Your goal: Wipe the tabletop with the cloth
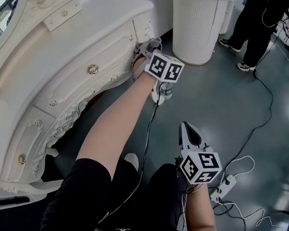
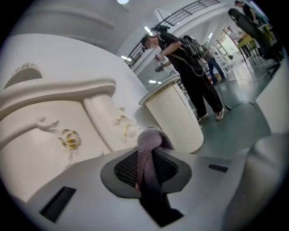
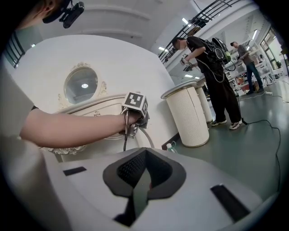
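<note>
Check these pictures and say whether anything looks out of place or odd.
A plastic bottle stands on the floor by the white dressing table, and a loose cable and power strip lie on the floor, likely trip hazards. The left gripper clamps the grey cloth beside the drawers, not on top.

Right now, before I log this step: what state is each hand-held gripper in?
Left hand-held gripper: shut on the grey cloth.
Right hand-held gripper: shut, nothing in it.

My grey two-jaw right gripper has its jaws pressed together, empty; my left gripper hovers beside the carved white dressing table.
</note>
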Demonstrator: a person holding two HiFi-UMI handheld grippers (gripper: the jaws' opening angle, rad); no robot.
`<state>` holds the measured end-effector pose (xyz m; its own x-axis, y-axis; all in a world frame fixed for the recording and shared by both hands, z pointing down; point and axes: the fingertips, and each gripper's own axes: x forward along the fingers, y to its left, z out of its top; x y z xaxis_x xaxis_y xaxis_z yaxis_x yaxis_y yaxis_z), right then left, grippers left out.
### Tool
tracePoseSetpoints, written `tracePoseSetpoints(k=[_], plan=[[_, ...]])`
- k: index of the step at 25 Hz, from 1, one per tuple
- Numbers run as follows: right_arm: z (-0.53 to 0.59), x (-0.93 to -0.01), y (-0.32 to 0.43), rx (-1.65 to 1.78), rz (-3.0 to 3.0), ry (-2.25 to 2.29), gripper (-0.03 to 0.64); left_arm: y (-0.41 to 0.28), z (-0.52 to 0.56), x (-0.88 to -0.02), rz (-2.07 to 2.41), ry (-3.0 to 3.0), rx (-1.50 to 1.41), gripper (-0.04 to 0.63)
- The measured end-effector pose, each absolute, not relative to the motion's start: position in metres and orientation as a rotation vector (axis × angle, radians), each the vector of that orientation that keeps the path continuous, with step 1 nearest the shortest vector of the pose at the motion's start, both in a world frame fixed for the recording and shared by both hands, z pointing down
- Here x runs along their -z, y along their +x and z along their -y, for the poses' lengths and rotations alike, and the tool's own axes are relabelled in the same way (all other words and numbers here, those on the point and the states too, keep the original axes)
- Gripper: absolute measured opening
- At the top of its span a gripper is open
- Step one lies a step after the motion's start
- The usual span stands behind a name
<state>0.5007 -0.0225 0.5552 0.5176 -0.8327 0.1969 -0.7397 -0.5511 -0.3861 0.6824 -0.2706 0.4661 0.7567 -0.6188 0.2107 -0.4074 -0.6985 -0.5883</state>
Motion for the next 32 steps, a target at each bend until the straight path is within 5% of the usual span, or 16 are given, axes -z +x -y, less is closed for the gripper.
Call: tracePoseSetpoints(k=[13,32], plan=[[0.059,-0.52,0.461,0.454,-1.545,-2.444,0.008,0.549,0.273,-0.418,-0.999,-2.733,0.245,0.067],[0.123,-0.507,0.411,0.472,-1.807,-2.303,0.008,0.384,0.322,-0.429,-1.24,-2.659,0.284,0.067]])
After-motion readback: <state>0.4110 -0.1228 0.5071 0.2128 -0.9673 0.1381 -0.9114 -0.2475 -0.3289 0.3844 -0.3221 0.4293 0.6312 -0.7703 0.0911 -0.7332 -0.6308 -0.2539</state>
